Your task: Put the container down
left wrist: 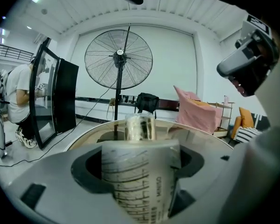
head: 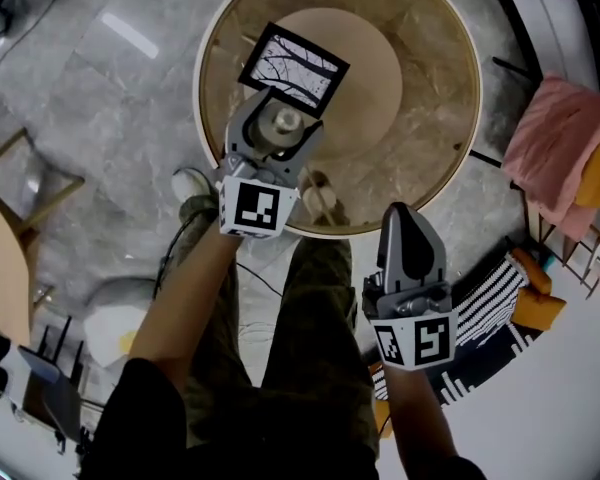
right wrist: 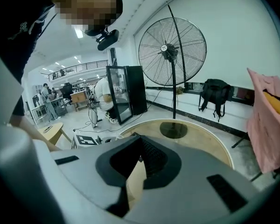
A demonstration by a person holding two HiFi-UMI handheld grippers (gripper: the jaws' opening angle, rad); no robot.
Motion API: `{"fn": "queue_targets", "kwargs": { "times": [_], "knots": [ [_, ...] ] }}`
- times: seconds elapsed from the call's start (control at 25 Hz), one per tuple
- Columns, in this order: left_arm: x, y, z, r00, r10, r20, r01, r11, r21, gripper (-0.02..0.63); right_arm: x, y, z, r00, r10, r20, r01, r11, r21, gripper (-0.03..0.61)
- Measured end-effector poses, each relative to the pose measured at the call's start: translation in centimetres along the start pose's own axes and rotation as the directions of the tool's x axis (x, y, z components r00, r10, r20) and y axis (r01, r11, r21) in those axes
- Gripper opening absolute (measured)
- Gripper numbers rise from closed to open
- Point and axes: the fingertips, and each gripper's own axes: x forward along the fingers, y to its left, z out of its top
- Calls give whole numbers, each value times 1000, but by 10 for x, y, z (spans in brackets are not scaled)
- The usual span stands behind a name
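Note:
My left gripper [head: 277, 128] is shut on the container [head: 285, 121], a clear cylinder with a round silvery top. It is upright over the near left part of the round glass-topped table [head: 460, 138]. In the left gripper view the container [left wrist: 140, 181] shows dark printed lines and fills the space between both jaws, with the table [left wrist: 200, 134] behind it. Whether its base touches the glass I cannot tell. A black-framed card [head: 293, 68] lies just beyond it. My right gripper [head: 410, 230] hangs shut and empty off the table's near right edge, pointing towards the table [right wrist: 200, 134].
A pink cloth [head: 560, 148] hangs on a rack to the right. A striped cushion [head: 490, 308] lies on the floor by my right gripper. A large floor fan [left wrist: 119, 59] and a black cabinet [left wrist: 60, 97] stand beyond the table. A wooden side table [head: 0, 258] is at the left.

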Motion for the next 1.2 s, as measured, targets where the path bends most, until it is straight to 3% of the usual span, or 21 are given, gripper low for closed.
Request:
{"fn": "queue_targets", "kwargs": {
  "times": [0.36,0.6,0.88,1.2],
  "knots": [
    [7,4,-22,999,14,-39,-15,1000,-13,354,-4,-2,3,999,-51,8,51,999,12,21],
    [4,5,-29,998,38,-44,-37,999,34,354,-4,0,1,1000,-27,3,27,999,18,21],
    [0,0,-33,999,13,-48,-10,998,56,354,-1,-1,0,999,-31,7,31,999,29,21],
    [-18,-1,-49,993,20,-119,-10,996,85,356,4,9,3,1000,14,12,-14,1000,25,21]
  ]
}}
